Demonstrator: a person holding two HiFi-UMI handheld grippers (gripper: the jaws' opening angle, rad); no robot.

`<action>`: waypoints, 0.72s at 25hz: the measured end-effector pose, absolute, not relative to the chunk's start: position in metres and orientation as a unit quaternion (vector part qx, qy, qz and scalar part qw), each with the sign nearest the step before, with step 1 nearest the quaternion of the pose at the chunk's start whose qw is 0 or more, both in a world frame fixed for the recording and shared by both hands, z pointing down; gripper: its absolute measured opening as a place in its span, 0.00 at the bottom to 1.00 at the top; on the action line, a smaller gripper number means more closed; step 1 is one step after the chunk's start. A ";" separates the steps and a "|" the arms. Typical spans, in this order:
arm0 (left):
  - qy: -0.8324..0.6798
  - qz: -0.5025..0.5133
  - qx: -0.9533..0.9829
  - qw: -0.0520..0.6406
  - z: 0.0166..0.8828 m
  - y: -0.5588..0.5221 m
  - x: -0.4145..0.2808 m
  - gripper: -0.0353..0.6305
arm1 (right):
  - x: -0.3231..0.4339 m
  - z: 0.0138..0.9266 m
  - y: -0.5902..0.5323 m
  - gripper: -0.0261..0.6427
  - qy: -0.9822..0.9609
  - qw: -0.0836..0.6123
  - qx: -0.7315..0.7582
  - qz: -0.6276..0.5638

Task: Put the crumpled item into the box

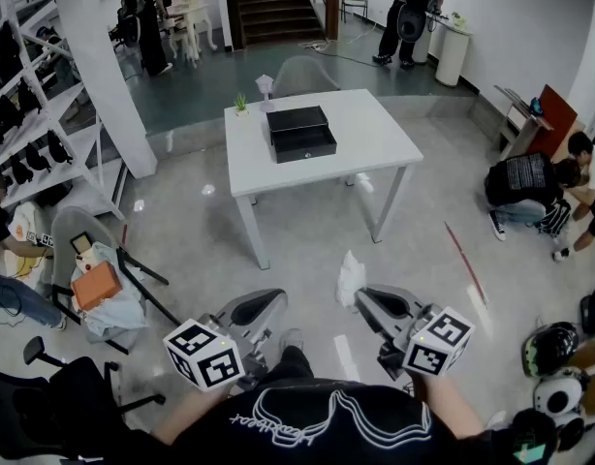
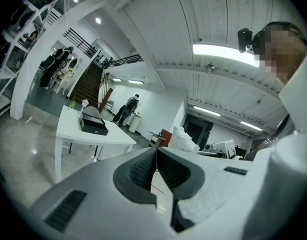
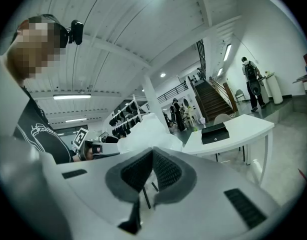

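The left gripper (image 1: 274,303) is being held low, fingers pressed together on nothing. The crumpled item (image 1: 351,277) is being clamped in the fingers of the right gripper (image 1: 363,300). The box (image 1: 300,132) is being approached, well ahead and slightly leftward on the bench (image 1: 375,143).

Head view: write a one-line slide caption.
Right gripper pinches the crumpled item; left gripper shut, empty; black box sits on the white table ahead.

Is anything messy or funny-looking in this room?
Mostly the chair on the left: it's heaped with pale cloth and an orange box lying crooked. The right gripper is pinching a crumpled white item in mid-air. The black box on the white table seems shut.
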State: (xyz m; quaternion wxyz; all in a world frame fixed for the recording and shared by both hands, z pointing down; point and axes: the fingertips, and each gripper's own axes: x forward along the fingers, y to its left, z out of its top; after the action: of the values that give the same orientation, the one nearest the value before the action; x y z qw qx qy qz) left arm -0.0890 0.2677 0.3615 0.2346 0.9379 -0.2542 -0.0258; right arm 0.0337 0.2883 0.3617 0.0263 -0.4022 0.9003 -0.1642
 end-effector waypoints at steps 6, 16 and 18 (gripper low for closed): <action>-0.252 -0.030 0.938 0.235 0.361 0.278 -0.082 0.06 | 0.041 0.362 0.301 0.05 0.898 0.022 -0.410 -0.160; -0.239 -0.027 0.940 0.241 0.367 0.261 -0.068 0.06 | 0.055 0.365 0.289 0.05 0.889 0.025 -0.428 -0.158; -0.238 -0.026 0.940 0.242 0.368 0.251 -0.065 0.06 | 0.057 0.366 0.280 0.05 0.888 0.025 -0.430 -0.160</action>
State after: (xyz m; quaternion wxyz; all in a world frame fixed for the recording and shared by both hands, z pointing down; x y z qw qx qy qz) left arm -0.0647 0.2511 0.3677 0.2424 0.9401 -0.2384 -0.0262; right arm 0.0573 0.2804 0.3660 0.0245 -0.4298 0.8884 -0.1597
